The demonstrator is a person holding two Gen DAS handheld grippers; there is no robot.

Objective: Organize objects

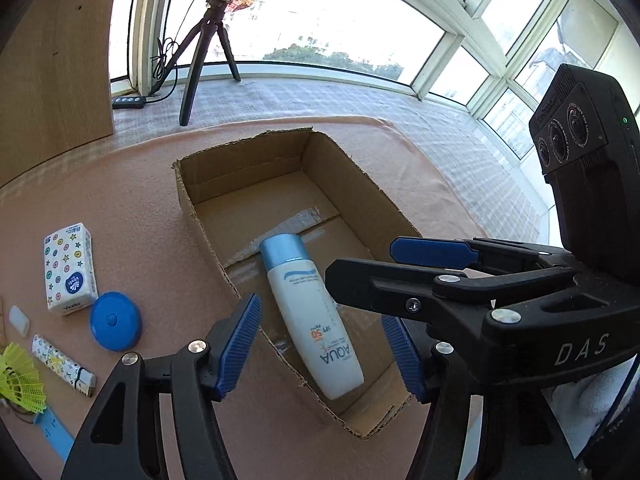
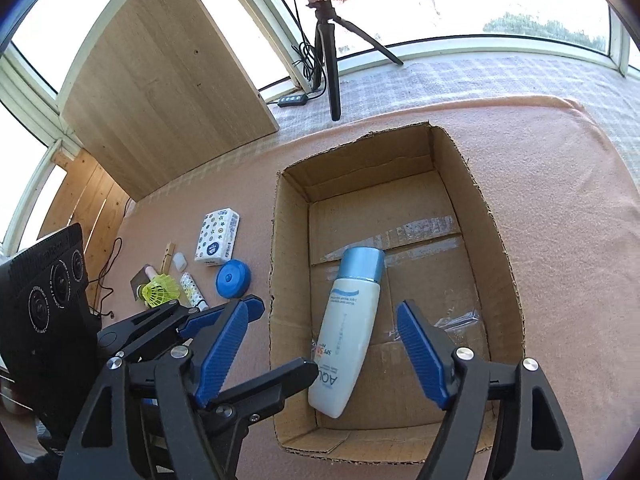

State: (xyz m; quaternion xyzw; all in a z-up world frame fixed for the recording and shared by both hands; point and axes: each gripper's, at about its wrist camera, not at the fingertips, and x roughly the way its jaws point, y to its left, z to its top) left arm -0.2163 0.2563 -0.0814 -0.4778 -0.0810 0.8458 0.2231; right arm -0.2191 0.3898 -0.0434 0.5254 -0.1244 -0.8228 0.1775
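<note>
Sunscreen bottle point(image 2: 352, 328) lies flat in the cardboard box point(image 2: 496, 216), cap toward twelve o'clock. Both grippers, right gripper point(image 2: 320, 352) and left gripper point(image 1: 320, 348), hover with fingers apart, gripping nothing.

White bottle point(image 1: 316, 316) flat in cardboard box point(image 1: 248, 164), tongs point(image 1: 320, 344) apart.

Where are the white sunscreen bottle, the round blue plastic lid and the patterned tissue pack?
White sunscreen bottle point(image 2: 352, 336), right wrist view, mid-body.
Round blue plastic lid point(image 1: 115, 321), left wrist view, top centre.
Patterned tissue pack point(image 1: 69, 266), left wrist view, top face.

At twelve o'clock we face bright bay windows point(image 1: 332, 20) (a ring-light tripod point(image 1: 208, 48) stands there); wooden panel point(image 2: 160, 92) at ten.
</note>
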